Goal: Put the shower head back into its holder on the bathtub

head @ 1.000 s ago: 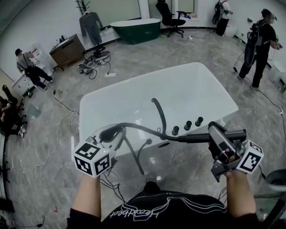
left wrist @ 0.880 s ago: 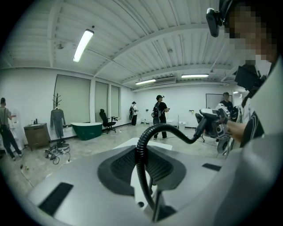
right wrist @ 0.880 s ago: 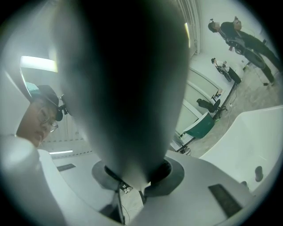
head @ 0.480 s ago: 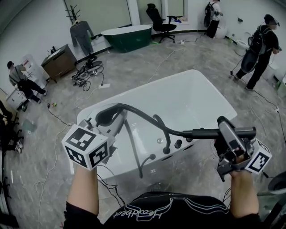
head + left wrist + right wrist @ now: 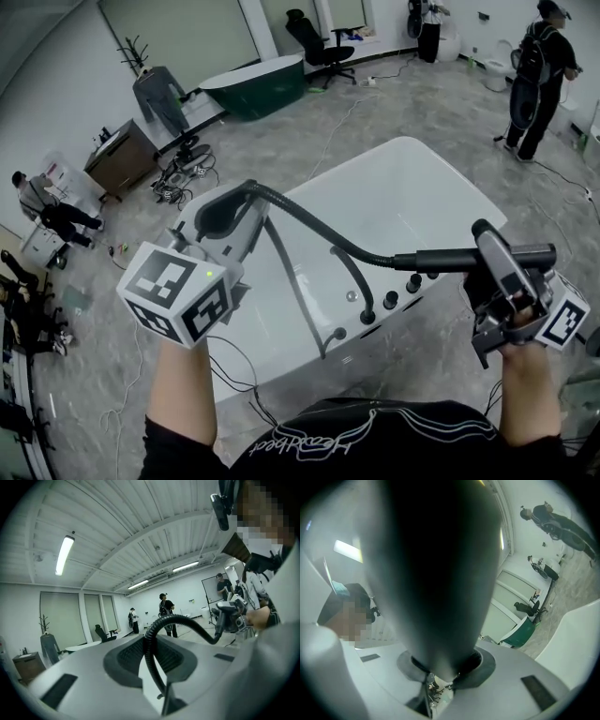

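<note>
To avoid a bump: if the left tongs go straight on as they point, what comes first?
The left tongs grip the hose; beyond it the way looks free up to a distant standing person, though depth is unclear.

Upside-down white script on black shirt [image 5: 309, 442], seemingly "Headbeat"

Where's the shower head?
In the head view, the shower head is at the right, held by the right gripper, near the black knobs on the bathtub.
</note>
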`<state>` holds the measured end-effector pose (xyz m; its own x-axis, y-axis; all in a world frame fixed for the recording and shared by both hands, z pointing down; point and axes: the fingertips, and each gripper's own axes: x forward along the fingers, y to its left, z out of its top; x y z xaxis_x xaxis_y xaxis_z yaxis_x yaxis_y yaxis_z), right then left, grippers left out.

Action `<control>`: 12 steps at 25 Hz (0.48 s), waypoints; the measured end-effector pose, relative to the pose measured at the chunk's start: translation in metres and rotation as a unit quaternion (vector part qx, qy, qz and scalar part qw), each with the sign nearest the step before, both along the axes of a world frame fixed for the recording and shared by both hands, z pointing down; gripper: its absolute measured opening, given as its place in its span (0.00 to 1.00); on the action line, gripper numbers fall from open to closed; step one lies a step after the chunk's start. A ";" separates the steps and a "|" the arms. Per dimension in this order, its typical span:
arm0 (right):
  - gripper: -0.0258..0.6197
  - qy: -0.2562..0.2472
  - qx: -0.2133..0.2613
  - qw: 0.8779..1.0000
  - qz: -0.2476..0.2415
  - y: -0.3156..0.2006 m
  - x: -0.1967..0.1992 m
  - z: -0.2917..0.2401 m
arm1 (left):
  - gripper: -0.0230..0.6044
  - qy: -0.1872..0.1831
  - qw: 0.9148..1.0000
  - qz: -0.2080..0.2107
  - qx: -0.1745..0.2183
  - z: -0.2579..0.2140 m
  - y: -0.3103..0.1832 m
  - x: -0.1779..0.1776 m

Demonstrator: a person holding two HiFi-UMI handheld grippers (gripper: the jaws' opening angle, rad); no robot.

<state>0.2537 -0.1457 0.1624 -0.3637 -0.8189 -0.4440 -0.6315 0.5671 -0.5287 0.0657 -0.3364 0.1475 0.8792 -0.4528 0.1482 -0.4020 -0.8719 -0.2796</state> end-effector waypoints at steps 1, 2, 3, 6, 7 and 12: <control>0.19 -0.001 0.005 1.000 0.002 0.000 0.001 -0.004 | 0.14 0.003 1.000 0.001 0.005 -0.007 -0.001 0.002; 0.19 -0.001 0.011 1.000 0.005 -0.001 0.002 -0.007 | 0.14 0.005 1.000 0.004 0.009 -0.013 -0.002 0.004; 0.19 0.000 0.018 1.000 0.006 -0.002 0.002 -0.009 | 0.14 0.006 1.000 0.008 0.015 -0.017 -0.002 0.007; 0.19 0.009 0.032 0.999 0.006 -0.003 -0.001 -0.009 | 0.14 0.007 0.999 0.018 0.032 -0.026 0.003 0.012; 0.19 0.013 0.034 0.999 0.007 -0.003 -0.002 -0.009 | 0.14 0.009 0.999 0.020 0.033 -0.026 0.004 0.011; 0.19 0.016 0.015 1.000 0.017 -0.019 -0.025 0.017 | 0.14 0.002 1.000 0.013 0.027 0.013 -0.019 -0.021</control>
<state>0.2288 -0.1648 0.1796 -0.3500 -0.8178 -0.4568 -0.6668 0.5600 -0.4916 0.0444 -0.3550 0.1602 0.8911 -0.4372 0.1215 -0.3805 -0.8659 -0.3247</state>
